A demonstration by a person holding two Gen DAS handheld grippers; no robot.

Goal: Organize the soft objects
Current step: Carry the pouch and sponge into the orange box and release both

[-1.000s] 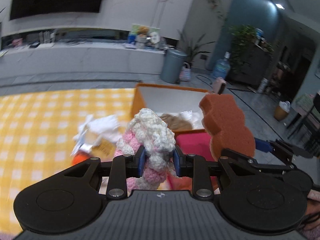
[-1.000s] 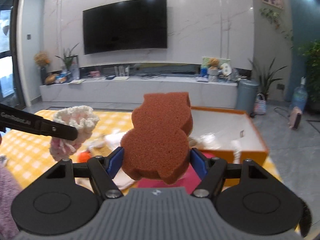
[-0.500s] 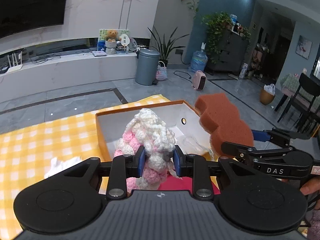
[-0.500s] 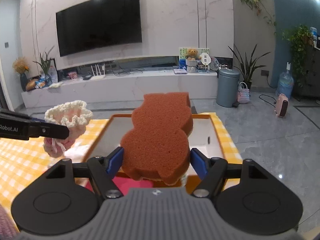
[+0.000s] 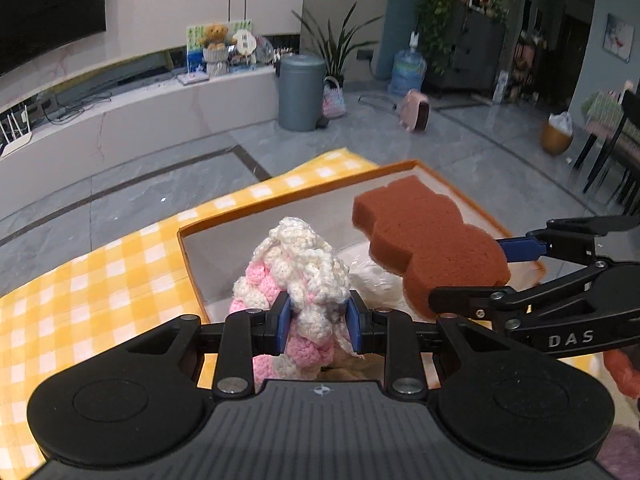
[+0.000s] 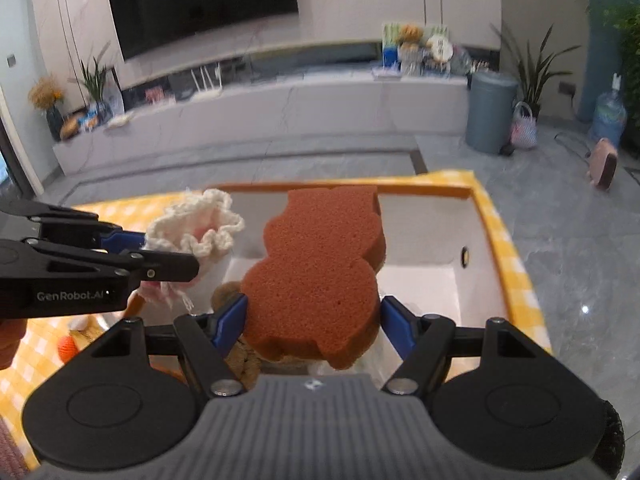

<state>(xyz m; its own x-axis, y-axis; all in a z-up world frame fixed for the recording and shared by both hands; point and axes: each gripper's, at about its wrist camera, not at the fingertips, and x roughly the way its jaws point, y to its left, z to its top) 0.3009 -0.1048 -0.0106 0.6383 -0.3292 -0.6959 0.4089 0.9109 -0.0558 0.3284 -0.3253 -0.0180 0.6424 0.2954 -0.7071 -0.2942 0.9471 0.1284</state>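
Crochet pouch (image 5: 298, 276), pink and white, sits clamped between the blue pads of the left gripper (image 5: 318, 322), held above the near-left corner of the orange-rimmed box (image 6: 476, 216). Brown sponge (image 6: 320, 276), wider, is pinched at its sides by the right gripper (image 6: 314, 322), over the box's middle. Both items are in the air, side by side. Past the box's far rim: checked yellow cloth (image 5: 100, 280), then grey floor.

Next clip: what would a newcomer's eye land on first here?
The brown bear-shaped sponge, clamped in the right gripper, hangs over the orange-rimmed white box. Beside it, the left gripper pinches a pink-and-white crocheted piece above the same box, which sits on a yellow checked cloth.
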